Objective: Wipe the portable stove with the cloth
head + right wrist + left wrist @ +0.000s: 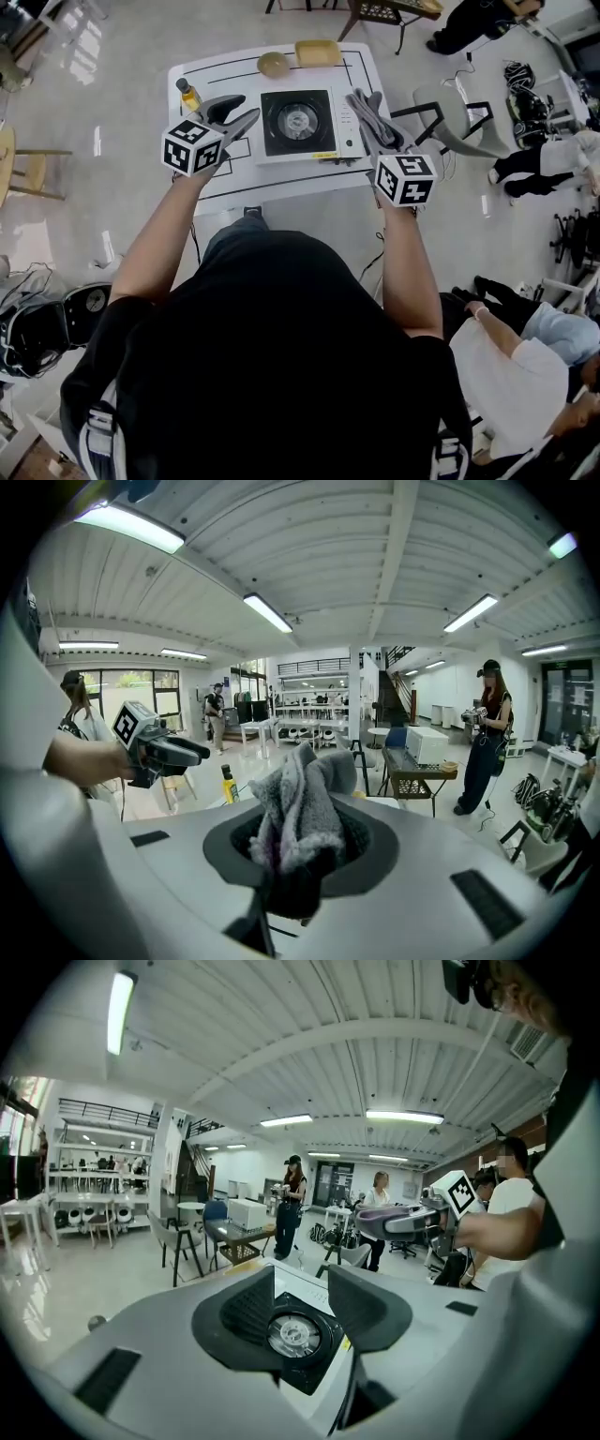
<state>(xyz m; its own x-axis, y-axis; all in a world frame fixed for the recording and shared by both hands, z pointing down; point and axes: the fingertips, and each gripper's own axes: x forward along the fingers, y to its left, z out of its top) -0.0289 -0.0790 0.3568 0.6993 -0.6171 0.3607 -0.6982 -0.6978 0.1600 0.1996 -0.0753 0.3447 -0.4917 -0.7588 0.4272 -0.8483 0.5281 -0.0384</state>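
Observation:
The portable stove [300, 122] is white with a black round burner and sits in the middle of the white table [281, 183]. Both grippers hang above the table, pointing out over it. My left gripper [249, 107] is open and empty over the table's left part. Between its jaws the left gripper view shows the stove's burner [293, 1335] below. My right gripper [364, 101] is shut on a grey cloth [377, 127] over the stove's right edge. In the right gripper view the cloth [298, 799] bunches up out of the jaws and hides the fingertips.
A small yellow bottle [189, 94] stands at the table's left, with a tan bowl [273, 64] and a yellow tray [317, 52] at the far edge. A grey chair [450, 117] is close on the right. People [525, 347] sit at the right.

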